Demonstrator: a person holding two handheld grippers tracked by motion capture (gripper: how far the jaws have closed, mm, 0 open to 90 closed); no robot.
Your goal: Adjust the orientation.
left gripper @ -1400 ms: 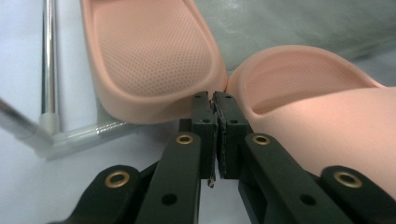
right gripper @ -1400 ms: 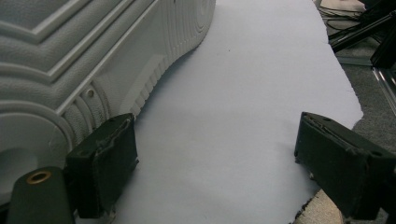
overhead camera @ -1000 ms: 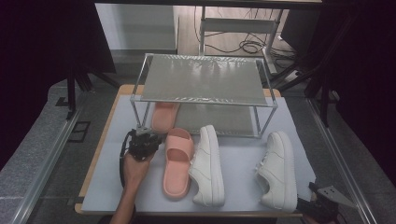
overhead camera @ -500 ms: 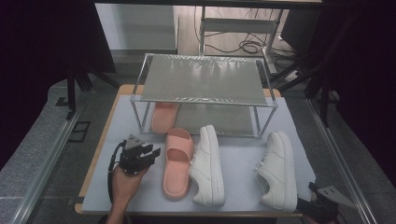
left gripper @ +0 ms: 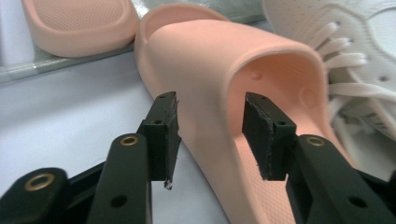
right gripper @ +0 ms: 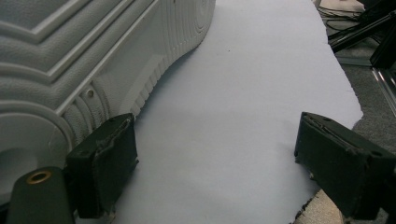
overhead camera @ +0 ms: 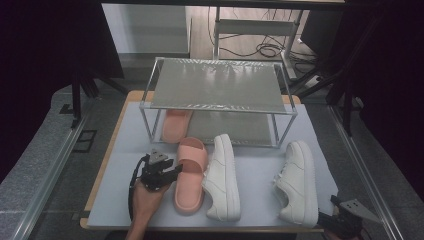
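Left claw (overhead camera: 167, 175) jaws just opening; right claw (overhead camera: 336, 221) gapes wide.

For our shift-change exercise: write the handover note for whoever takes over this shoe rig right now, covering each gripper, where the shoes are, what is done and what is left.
Left gripper: jaws have just been opening and straddle the strap wall of the near pink slipper without pressing it.
Right gripper: open, idle at the near right table corner beside the right white sneaker.
Shoes: far pink slipper lies on the lower shelf of the rack; near slipper, left white sneaker and right sneaker lie on the mat.
Done: one slipper shelved.
Left, probably: grip the near slipper, shelve it, then both sneakers.
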